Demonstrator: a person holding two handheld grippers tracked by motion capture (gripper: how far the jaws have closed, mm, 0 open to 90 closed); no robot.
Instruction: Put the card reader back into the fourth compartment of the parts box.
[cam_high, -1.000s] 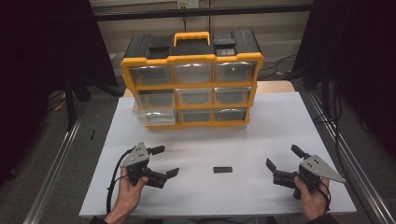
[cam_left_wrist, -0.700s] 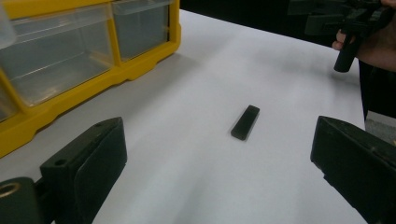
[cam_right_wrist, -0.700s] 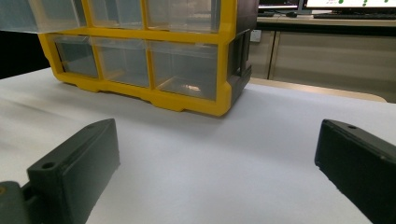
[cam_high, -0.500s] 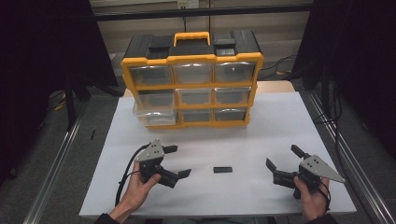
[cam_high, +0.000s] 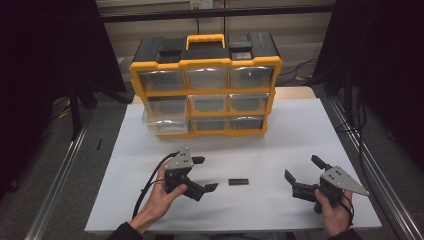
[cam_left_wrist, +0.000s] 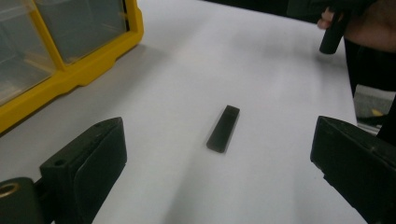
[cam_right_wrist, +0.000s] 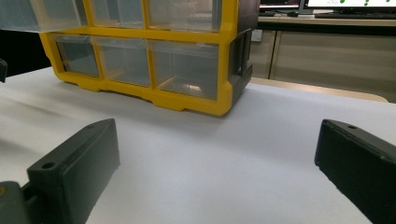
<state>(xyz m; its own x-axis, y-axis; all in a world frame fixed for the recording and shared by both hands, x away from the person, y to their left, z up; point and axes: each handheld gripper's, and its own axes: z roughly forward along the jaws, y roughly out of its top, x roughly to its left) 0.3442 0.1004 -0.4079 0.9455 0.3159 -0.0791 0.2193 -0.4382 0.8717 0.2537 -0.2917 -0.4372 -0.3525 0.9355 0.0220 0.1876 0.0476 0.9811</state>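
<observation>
Small bar (cam_left_wrist: 223, 128): matt black plastic. Table (cam_high: 300, 135): smooth matt white. Drawer cabinet (cam_high: 206, 92): glossy yellow plastic frame, clear plastic drawers.

A: So what are the hands doing here?

B: Left hand (cam_high: 162, 192) comes in from the bottom edge and grips the left gripper (cam_high: 205, 174) from below, palm sort of cupped around the body. Jaws are spread wide and aimed toward the middle of the table — nothing between them.

A: And the other side?

B: Right hand (cam_high: 330, 210) sits low at the near edge, wrapped around the right gripper (cam_high: 305, 167). Its jaws are wide apart too, pointing inward toward the left one. The two grippers are well apart, both low over the surface — can't tell if either touches it.
</observation>
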